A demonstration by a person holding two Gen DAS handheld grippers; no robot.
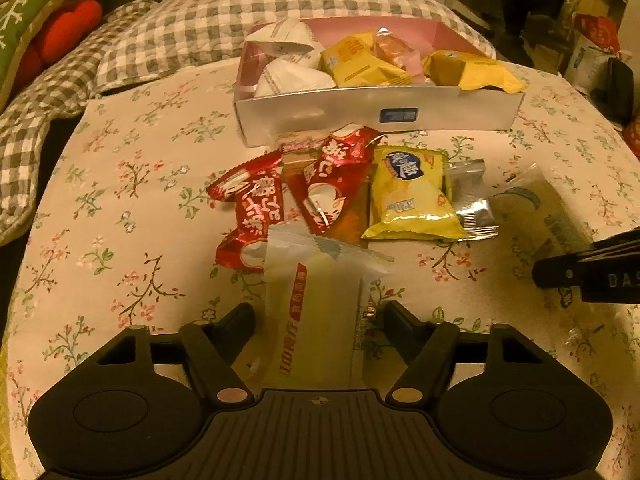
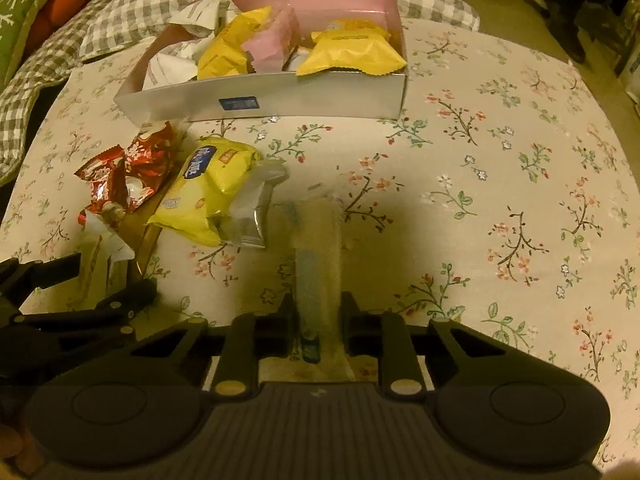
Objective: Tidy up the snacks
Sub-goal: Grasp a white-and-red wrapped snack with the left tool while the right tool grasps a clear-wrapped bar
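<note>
A silver box with a pink inside holds several yellow, pink and white snack packs. In front of it lie red packs, a yellow pack and a silver pack. My left gripper is open around a pale yellow-white pack, fingers apart from its sides. My right gripper is shut on a pale translucent pack, which also shows in the left wrist view.
The floral tablecloth covers a round table. A grey checked cushion lies behind the box. Red and green cushions sit at far left. The right gripper's finger shows in the left view; the left gripper in the right.
</note>
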